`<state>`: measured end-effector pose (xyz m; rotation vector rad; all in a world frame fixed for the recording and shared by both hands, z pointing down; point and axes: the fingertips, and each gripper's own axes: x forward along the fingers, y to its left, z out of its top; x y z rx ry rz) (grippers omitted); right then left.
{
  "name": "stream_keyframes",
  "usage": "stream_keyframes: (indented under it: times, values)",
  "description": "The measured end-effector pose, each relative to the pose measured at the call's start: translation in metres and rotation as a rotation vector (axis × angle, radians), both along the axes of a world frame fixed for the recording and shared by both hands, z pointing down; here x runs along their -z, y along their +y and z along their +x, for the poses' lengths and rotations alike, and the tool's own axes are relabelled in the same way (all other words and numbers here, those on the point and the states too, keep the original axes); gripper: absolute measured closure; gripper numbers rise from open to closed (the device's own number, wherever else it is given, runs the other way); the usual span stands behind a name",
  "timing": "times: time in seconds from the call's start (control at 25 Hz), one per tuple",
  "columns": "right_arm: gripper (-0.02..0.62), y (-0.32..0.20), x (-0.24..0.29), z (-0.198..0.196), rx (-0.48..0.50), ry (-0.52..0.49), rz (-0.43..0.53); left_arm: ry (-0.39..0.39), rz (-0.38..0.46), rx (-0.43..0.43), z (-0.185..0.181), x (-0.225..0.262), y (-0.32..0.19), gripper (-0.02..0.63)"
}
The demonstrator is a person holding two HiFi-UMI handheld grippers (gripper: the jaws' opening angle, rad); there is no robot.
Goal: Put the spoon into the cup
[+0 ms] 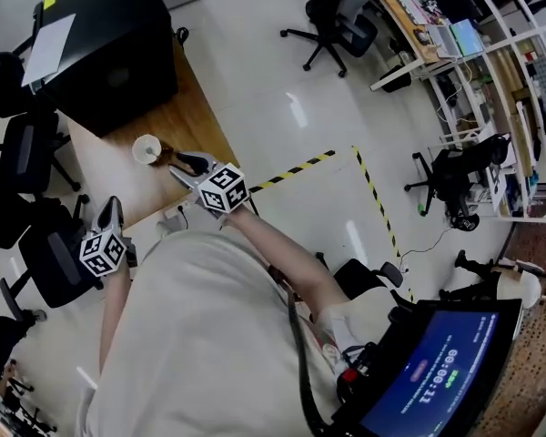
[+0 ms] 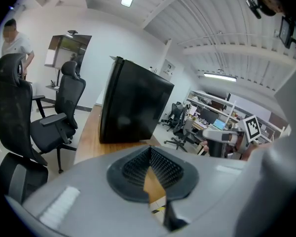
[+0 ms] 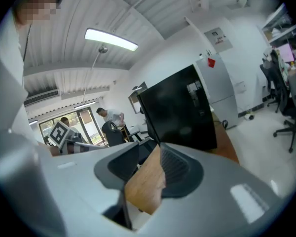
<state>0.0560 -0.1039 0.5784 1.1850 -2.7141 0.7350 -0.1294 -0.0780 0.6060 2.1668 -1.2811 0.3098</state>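
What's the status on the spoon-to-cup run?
Left gripper shut, empty. Right gripper open, empty, beside cup. Cup upright on table; spoon not discernible. Black box behind it, not blocking.

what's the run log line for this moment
right gripper: jaws apart, empty, near white round cup | left gripper: jaws together, empty, clear of cup | spoon: not made out

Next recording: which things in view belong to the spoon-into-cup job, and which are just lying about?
Job: white round cup on the wooden table; right gripper, jaws apart, empty; spoon not made out.
Lying about: big black box with white paper sheet on top; black office chairs; yellow-and-black floor tape; left gripper, shut.
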Motion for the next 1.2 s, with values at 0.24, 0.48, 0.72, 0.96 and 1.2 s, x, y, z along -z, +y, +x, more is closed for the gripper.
stream_keyframes:
  times: [0.24,0.48,0.72,0.96,1.2]
  values:
    - [0.466,0.052,-0.02,0.076,-0.017,-0.027,-0.041,-0.017,-0.007,0.005,0.064,-0.004,0.051,0.628]
    - [0.47,0.097,-0.035,0.129,0.021,-0.035,-0.068,-0.019,-0.014,0.077,0.108,-0.011,0.105,0.629]
    - [0.471,0.125,-0.047,0.146,0.079,-0.053,-0.095,-0.015,-0.034,0.186,0.117,-0.019,0.162,0.629]
    - [0.471,0.146,-0.046,0.145,0.132,-0.08,-0.093,-0.023,-0.03,0.267,0.109,-0.02,0.203,0.629]
    - [0.471,0.14,-0.015,0.116,0.143,-0.124,-0.041,-0.018,-0.026,0.269,0.082,-0.018,0.201,0.629]
